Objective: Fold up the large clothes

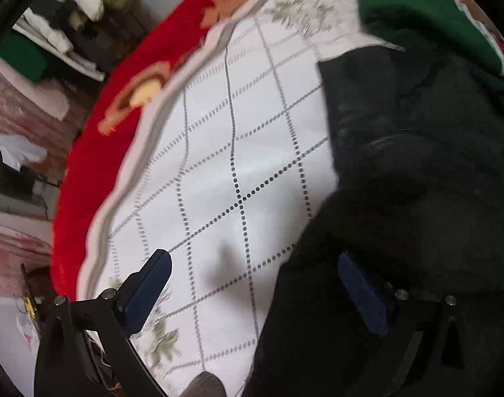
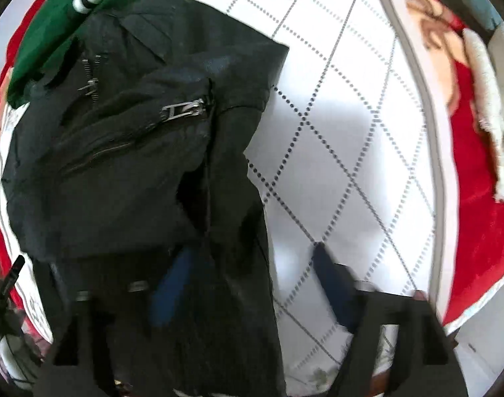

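Below the right gripper [image 2: 252, 281]: jacket [image 2: 126, 152] on the tablecloth [image 2: 344, 152], left of the claw and under its left finger; sweater [image 2: 53, 23] beyond the jacket.

place: home bedroom | evidence: quilted bedspread [image 1: 238, 165], red blanket [image 1: 96, 165], stacked clothes [image 1: 73, 20] (blurred)
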The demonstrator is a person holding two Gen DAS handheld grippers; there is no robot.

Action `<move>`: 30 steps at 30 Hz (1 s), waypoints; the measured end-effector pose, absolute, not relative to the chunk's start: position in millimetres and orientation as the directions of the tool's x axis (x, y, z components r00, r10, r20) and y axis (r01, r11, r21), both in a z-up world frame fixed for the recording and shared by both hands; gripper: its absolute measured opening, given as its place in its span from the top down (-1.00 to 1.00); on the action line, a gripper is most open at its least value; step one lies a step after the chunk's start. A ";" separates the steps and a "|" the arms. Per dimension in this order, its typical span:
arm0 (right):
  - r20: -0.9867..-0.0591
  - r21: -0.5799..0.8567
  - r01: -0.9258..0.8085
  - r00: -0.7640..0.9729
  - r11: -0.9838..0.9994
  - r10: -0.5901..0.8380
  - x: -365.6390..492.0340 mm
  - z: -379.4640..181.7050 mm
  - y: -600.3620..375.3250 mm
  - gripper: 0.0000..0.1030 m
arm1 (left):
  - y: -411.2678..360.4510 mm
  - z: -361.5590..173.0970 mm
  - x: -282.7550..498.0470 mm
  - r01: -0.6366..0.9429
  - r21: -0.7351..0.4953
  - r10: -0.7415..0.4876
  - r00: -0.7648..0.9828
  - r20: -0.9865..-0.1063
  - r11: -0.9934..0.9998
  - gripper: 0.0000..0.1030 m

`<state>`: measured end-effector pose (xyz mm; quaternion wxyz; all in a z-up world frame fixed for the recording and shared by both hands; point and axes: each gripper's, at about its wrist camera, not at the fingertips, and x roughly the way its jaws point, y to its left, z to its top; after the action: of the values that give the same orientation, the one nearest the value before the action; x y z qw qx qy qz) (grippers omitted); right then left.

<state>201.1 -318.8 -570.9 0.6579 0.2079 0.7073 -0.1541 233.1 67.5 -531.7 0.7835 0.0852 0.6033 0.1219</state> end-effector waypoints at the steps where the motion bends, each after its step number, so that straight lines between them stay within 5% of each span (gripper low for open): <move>1: -0.995 0.060 0.489 -0.038 0.870 0.090 197.2 -563.6 -318.3 -0.63 | 65.4 -525.6 230.4 -0.087 0.283 0.296 0.255 -0.921 0.955 -1.00; 13: -0.940 0.302 0.433 -0.011 0.849 0.340 164.7 -568.0 -393.7 -0.64 | -71.6 -502.8 160.0 -0.026 0.551 0.534 0.287 -0.795 0.834 -1.00; 21: -0.900 0.365 0.454 -0.053 0.813 0.433 135.7 -571.5 -486.2 -0.64 | -211.6 -532.4 77.5 0.093 0.527 0.507 0.176 -0.844 0.845 -1.00; 30: -0.905 0.322 0.482 -0.095 0.815 0.414 123.6 -589.0 -543.6 -0.64 | -275.2 -591.0 46.0 0.153 0.566 0.550 0.136 -0.824 0.810 -1.00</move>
<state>123.6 -543.6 -589.0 0.6005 0.3030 0.7394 -0.0284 46.0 -275.2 -591.0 0.7019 0.2741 0.6420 0.1414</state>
